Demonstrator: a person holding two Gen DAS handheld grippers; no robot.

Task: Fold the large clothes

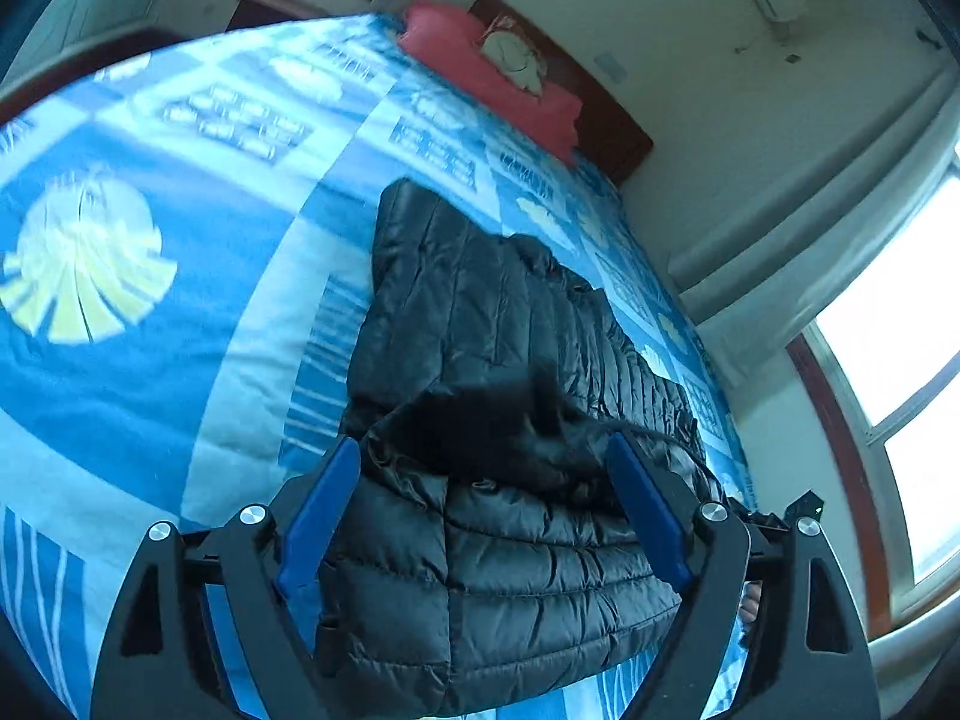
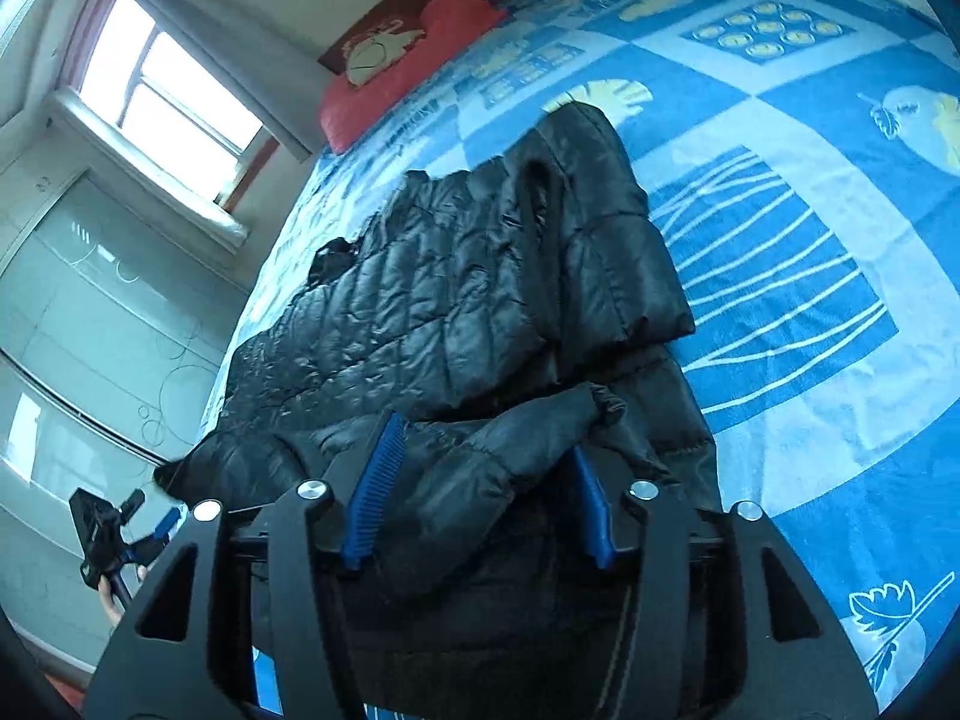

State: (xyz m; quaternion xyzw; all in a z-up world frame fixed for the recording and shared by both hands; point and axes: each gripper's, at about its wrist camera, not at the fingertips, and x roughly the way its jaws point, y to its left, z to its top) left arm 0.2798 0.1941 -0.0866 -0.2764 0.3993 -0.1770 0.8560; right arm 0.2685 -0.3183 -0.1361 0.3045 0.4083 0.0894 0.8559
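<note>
Black puffer jacket (image 1: 510, 420) lies folded on the bed, on the blue patterned bedspread (image 1: 150, 390), close along the bed's window-side edge. From the left wrist camera, its near hem stops just short of the bed's front edge, and a dark furry collar or hood trim (image 1: 486, 426) sits bunched on top. The left gripper (image 1: 480, 516) stands wide, its blue pads apart on either side of the jacket, not pressing it. The right gripper (image 2: 480, 504) is partly open; a sleeve (image 2: 528, 438) lies loosely between its pads, and they do not seem to pinch it. A broad stretch of bare bedspread runs beside the jacket away from the window. A red pillow (image 2: 414, 66) rests at the headboard, well apart from the jacket.
</note>
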